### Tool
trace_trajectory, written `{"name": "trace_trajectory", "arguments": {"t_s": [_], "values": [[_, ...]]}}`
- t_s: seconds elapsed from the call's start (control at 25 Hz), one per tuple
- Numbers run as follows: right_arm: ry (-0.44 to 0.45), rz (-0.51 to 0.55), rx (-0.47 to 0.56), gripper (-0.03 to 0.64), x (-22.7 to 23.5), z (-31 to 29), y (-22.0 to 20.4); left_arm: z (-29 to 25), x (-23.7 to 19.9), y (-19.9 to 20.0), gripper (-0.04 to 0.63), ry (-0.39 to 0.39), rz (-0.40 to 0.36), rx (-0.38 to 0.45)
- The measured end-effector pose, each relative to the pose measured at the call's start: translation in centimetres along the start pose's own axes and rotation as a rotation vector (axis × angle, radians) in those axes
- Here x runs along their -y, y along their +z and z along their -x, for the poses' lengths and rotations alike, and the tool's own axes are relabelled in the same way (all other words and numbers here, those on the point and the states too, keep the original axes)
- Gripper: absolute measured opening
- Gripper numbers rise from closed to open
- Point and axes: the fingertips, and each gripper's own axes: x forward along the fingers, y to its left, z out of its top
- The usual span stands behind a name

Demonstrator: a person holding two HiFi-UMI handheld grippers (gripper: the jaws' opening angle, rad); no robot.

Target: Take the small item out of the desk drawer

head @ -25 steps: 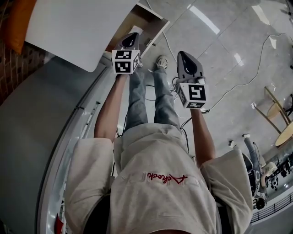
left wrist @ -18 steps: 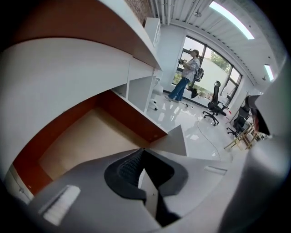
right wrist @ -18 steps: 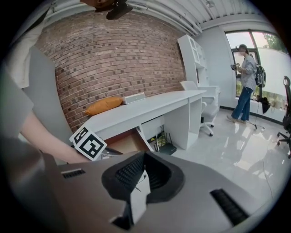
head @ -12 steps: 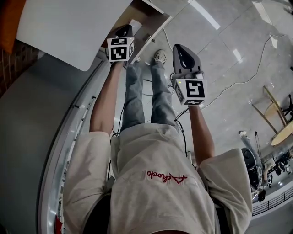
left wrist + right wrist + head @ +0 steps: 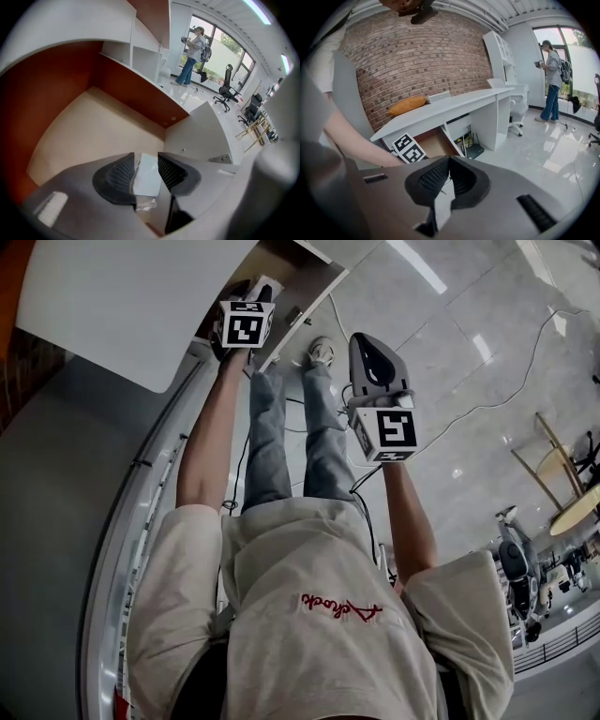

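The white desk (image 5: 112, 306) is standing at left w/ its drawer (image 5: 89, 126) pulled open, its wooden floor mostly bare. The left gripper (image 5: 146, 158) is reaching down into the drawer, near its right wall. Its jaws have just been opening and are now standing apart, straddling the small item (image 5: 147, 180), a flat white packet in clear wrap lying on the drawer floor. The pads do not appear to be pressing it. The right gripper (image 5: 449, 159) is hanging outside the drawer, jaws together, carrying nothing. Step in hand, by judgement: pre-grasp. The next move calls for closing on the packet's edges, then lifting it clear of the drawer front.
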Motion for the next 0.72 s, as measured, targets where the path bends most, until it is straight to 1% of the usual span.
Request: {"name": "trace_trajectory", "arguments": {"t_s": [0.12, 0.2, 0.36, 0.44, 0.56, 0.64, 0.72], "values": [[0.007, 0.003, 0.014, 0.011, 0.1, -0.4, -0.2, -1.1, -0.2, -0.9, 0.14, 0.01, -0.027, -0.045], [0.014, 0.007, 0.023, 0.011, 0.1, -0.7, -0.2, -1.6, -0.5, -1.3, 0.139, 0.02, -0.042, -0.056], [0.015, 0.0, 0.024, 0.011, 0.2, -0.8, -0.1, -2.1, -0.8, -0.7, 0.138, 0.033, -0.033, -0.053], [0.016, -0.009, 0.005, 0.011, 0.2, -0.7, -0.6, -2.5, -0.5, -0.9, 0.138, 0.023, -0.032, -0.06], [0.02, -0.009, 0.007, 0.012, 0.1, -0.9, -0.9, -3.2, -0.3, -1.8, 0.135, 0.008, -0.034, -0.085], [0.023, -0.002, 0.017, 0.011, 0.1, -1.1, -0.8, -3.5, -0.4, -2.0, 0.112, 0.015, -0.048, -0.096], [0.024, 0.0, 0.017, 0.011, 0.3, -1.2, -0.9, -3.6, -0.6, -2.1, 0.065, 0.03, -0.049, -0.094]]}}
